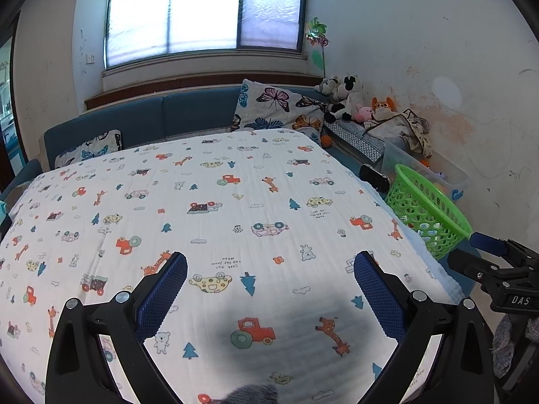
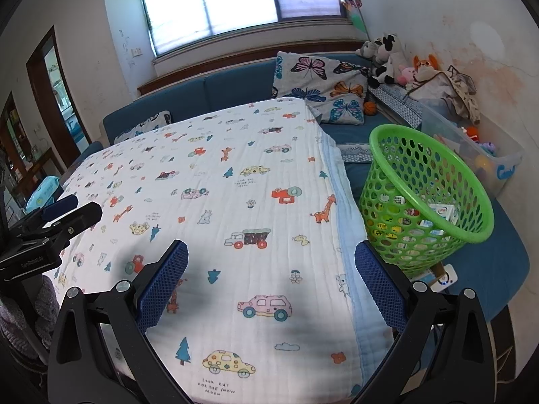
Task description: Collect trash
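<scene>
Both of my grippers hang with their blue-padded jaws spread wide and nothing between them: my left gripper (image 1: 270, 277) over the near middle of the white quilted blanket printed with cars, giraffes and trees (image 1: 215, 202), my right gripper (image 2: 271, 269) over its near right part. That blanket covers what I take to be a table, and I use it as my landmark.

Just off the blanket's right edge sits the green perforated plastic basket (image 2: 427, 202), tilted so that its open mouth faces up and toward me. I judge it stands there as the collecting bin, close enough that my right gripper can reach it without crossing the blanket. Through its holes and over its rim I see small printed cartons and wrappers (image 2: 441, 213) lying at the bottom; that is the trash, already inside the basket and beyond my right gripper's right finger. A small white item (image 2: 444, 277) lies under the basket's near side, on the blue cushion (image 2: 498, 269) there; I cannot tell what it is.

On the blanket itself I see no loose trash in either view, only its print and the shadow of my hands. My judgement is that the collecting is nearly or wholly done, and that I hold both grippers apart and idle because nothing is left on top to pick.
</scene>
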Demonstrator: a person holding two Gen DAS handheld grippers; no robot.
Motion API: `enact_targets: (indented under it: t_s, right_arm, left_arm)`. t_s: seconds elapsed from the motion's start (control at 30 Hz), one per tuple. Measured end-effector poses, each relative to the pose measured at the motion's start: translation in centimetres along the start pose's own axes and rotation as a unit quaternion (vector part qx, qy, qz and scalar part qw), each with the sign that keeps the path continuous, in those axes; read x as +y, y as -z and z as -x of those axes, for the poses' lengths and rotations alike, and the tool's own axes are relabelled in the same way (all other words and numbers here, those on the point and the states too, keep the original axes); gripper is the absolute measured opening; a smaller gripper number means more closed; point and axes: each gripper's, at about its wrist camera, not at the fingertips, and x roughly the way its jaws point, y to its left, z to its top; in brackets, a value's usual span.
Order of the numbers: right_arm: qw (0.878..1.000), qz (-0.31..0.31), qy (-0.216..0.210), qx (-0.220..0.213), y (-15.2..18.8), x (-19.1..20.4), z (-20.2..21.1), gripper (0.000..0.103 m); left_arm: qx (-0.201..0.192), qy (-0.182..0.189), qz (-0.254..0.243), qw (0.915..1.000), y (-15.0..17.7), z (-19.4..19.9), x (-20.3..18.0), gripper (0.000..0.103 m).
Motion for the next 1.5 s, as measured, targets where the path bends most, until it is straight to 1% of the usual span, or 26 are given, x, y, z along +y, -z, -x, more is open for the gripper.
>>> enact_targets:
  t_s: [0.23, 0.53, 1.1, 1.5]
  right_arm:
    - [1.0, 0.006, 0.0, 0.0, 0.0, 0.3, -0.2, 0.099]
    - [1.0, 0.006, -0.001, 0.001, 0.1, 0.3, -0.2, 0.098]
    - [1.0, 0.004, -0.001, -0.004, -0.1, 0.5, -0.2, 0.098]
    - [1.0, 0.005, -0.002, -0.005, -0.1, 0.5, -0.2, 0.098]
  left_arm:
    - [-0.006, -0.01, -0.003, 0.9999, -0.3, 0.3, -0.2, 0.096]
    - [-0.012, -0.012, -0.011, 0.9998, -0.5, 0.4, -0.6, 0.096]
    - [-0.021, -0.042, -0.021, 0.9987, -0.9, 0.6, -0.8, 0.096]
    - [-0.021, -0.046, -0.016, 0.9986, -1.0, 0.6, -0.7, 0.096]
